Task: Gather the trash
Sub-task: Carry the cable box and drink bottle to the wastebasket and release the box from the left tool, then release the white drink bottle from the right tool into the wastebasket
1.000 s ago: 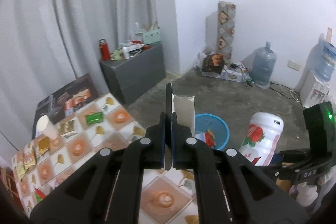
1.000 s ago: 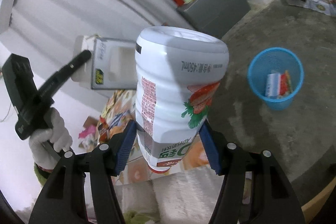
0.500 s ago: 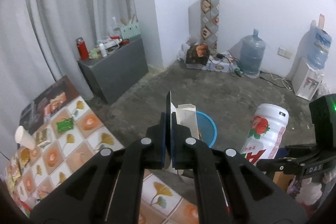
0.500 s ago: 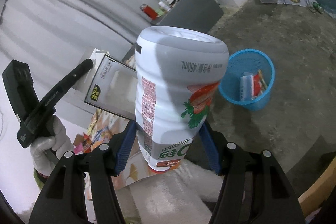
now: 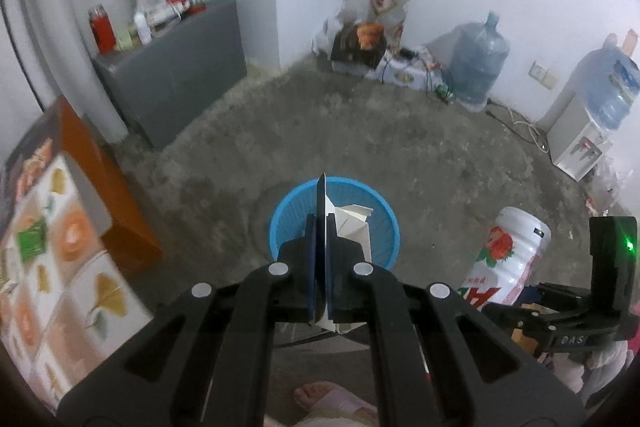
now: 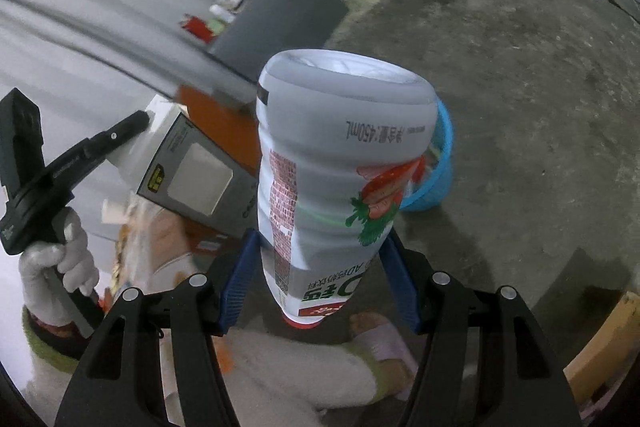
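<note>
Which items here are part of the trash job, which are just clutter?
Job:
- carton in left tool
- white drink bottle in right tool
- blue bin

Clutter:
- water jug
- dispenser
- grey cabinet
- patterned table

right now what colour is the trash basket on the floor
Blue trash basket, clearest in the left wrist view.

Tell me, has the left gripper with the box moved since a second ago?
Yes. The left gripper, shut on the cardboard box, came forward and down: the blue basket looms closer behind it.
</note>
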Action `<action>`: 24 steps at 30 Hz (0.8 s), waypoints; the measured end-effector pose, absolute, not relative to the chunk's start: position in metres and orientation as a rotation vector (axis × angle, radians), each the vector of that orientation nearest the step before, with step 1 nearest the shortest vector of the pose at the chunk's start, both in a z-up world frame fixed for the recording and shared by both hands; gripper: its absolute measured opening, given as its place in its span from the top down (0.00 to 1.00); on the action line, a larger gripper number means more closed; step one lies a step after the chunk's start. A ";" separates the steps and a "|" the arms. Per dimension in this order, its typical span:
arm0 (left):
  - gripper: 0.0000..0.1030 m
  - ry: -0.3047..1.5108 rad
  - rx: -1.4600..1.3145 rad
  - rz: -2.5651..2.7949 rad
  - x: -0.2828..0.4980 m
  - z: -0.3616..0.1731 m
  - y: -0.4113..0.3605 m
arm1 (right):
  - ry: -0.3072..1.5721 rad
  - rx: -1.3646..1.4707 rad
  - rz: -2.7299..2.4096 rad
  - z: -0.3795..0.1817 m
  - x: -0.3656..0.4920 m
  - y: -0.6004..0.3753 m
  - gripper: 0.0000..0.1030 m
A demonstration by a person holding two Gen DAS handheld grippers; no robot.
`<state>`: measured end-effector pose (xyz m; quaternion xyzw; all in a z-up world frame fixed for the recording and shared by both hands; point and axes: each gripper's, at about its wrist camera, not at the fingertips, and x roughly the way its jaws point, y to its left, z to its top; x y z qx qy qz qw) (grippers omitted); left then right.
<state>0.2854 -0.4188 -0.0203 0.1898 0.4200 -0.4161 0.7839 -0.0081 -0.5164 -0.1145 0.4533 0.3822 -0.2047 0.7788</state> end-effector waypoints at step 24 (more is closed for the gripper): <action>0.49 1.061 0.423 -0.866 0.331 -0.129 -0.494 | 0.987 0.938 -0.662 -0.265 0.061 -0.594 0.41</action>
